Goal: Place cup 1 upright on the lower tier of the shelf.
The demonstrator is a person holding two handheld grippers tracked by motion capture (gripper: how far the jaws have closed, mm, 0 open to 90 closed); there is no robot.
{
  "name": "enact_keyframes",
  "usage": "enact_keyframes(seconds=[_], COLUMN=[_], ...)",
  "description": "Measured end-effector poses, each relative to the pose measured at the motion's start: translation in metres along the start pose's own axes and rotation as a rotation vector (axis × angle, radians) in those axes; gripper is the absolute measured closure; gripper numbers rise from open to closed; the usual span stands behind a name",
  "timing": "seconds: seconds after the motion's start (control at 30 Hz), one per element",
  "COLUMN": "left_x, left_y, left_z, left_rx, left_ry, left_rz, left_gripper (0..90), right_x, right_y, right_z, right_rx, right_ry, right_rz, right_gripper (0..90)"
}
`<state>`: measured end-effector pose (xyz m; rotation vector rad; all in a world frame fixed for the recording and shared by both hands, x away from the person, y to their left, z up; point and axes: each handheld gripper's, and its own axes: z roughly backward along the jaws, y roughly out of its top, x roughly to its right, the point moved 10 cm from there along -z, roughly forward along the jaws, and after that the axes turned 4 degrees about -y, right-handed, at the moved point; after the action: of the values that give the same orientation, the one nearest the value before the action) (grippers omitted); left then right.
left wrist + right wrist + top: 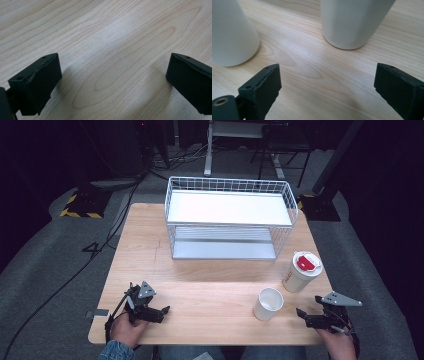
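1. Low at the near right corner of the tabletop (210,290), the right gripper (306,316) is held level and aimed left at the open paper cup (268,303).
2. Its jaws are spread wide, nothing between them; the lidded cup (302,272) stands just beyond.
3. Near left, the left gripper (162,311) is held low, jaws spread over bare wood.

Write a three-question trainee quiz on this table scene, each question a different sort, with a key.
1. True or false: the open cup carries a red and white lid.
2. Which gripper is nearer the two cups? A) left gripper B) right gripper
3. Fill in: the jaws of both grippers stand ____.

Key:
1. False; the lid is on the taller cup.
2. B.
3. Open, with bare table between them.
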<state>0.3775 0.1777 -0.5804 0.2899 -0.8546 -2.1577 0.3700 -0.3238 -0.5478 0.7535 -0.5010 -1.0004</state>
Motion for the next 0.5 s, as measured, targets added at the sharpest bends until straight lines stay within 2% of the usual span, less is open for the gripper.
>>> enact_keyframes(seconds=[0.13, 0.33, 0.37, 0.5], left_x=[-0.001, 0.0, -0.001, -0.002], left_y=[0.001, 0.001, 0.002, 0.002], left_z=[0.0, -0.001, -0.001, -0.001], left_rx=[0.001, 0.002, 0.001, -0.001], left_ry=[0.011, 0.005, 0.006, 0.009], left_rz=[-0.003, 0.001, -0.002, 0.004], left_gripper=[0.6, 0.6, 0.6, 0.5], right_x=[-0.013, -0.03, -0.038, -0.054], right_y=[0.002, 0.007, 0.009, 0.013], right_z=[0.009, 0.017, 0.019, 0.02], right_rx=[0.017, 0.03, 0.038, 0.045], right_ry=[0.008, 0.032, 0.047, 0.068], right_rz=[0.007, 0.008, 0.012, 0.053], right_gripper=[7.7, 7.7, 7.7, 6.0])
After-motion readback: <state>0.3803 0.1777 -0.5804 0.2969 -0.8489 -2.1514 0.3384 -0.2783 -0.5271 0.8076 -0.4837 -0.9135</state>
